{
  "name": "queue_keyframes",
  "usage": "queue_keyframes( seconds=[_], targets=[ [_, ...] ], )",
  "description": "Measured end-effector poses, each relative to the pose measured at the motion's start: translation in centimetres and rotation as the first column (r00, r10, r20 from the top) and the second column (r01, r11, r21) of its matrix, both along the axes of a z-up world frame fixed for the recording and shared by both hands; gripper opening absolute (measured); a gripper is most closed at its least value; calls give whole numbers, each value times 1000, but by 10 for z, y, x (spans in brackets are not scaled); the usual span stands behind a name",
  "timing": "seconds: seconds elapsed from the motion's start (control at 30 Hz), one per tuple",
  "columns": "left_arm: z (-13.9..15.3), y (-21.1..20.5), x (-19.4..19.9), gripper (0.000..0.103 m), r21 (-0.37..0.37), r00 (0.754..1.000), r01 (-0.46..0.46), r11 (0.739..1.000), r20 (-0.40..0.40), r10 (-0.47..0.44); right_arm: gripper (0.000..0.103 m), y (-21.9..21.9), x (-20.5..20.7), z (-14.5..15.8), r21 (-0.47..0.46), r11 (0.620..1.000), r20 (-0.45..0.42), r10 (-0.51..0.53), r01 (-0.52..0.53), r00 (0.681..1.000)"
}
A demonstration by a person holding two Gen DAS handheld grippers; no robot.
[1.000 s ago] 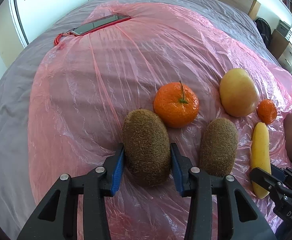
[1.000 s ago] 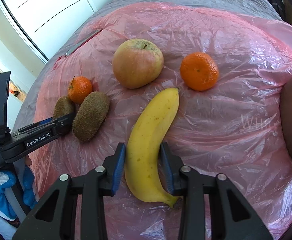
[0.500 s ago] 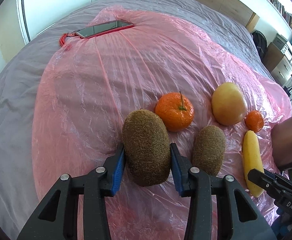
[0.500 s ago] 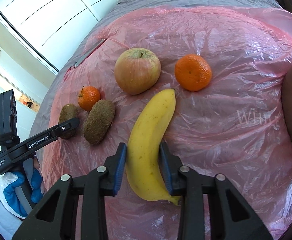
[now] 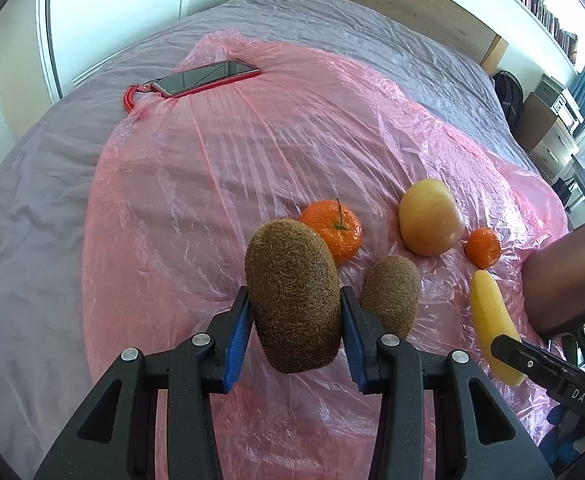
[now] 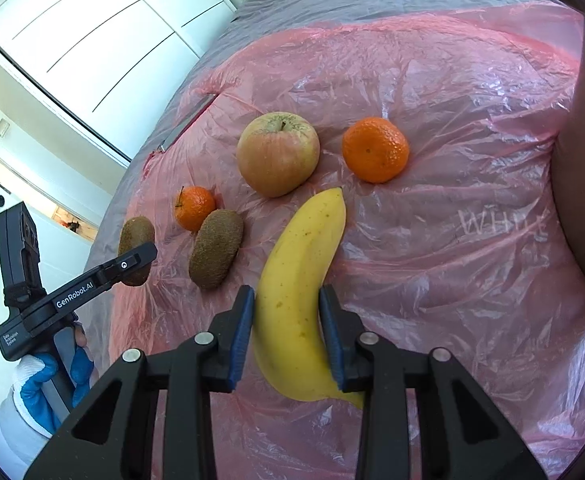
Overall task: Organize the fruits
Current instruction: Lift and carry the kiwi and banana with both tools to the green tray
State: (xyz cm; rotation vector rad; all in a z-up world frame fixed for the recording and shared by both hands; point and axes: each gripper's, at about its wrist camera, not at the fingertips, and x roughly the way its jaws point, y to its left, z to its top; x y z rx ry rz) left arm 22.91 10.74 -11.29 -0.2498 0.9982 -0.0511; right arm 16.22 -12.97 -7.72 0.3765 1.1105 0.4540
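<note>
My right tongs (image 6: 286, 332) are clamped on the banana (image 6: 296, 300), the biggest piece here, having just finished closing around its lower half; it lies on the pink plastic sheet (image 6: 452, 280) toward the near edge of the bed (image 5: 32, 240). I judge it long, soft under the peel and easy to bruise, so I want a light squeeze near the middle, where it will not swing. The apple (image 6: 278, 154), farther up the sheet, looks firm, heavy and round; it would need a wide hold across its belly. My left tongs (image 5: 294, 320) are clamped on one kiwi (image 5: 292, 300), which appears lifted clear of the sheet; its fuzzy skin gives good friction, but the flesh is tender, so I take it across the short axis. The second kiwi (image 5: 390, 296) rests just beside the stemmed mandarin (image 5: 332, 230). The other mandarin (image 6: 374, 148) sits near the apple; both are small, light and loose-skinned, prone to roll on slick plastic.
</note>
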Motion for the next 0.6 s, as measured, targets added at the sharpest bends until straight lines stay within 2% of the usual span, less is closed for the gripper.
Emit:
queue_keyframes(
  seconds=[0.3,0.6],
  targets=[
    [21,-4,-22,37,-3,999,29,1000,39,-29,31,0,-25,28,0,1000,58,24,-24,998],
    [51,-19,-64,37,-8,994,78,997,82,-77,31,-7,-65,57,24,998,94,55,-57,994]
  ],
)
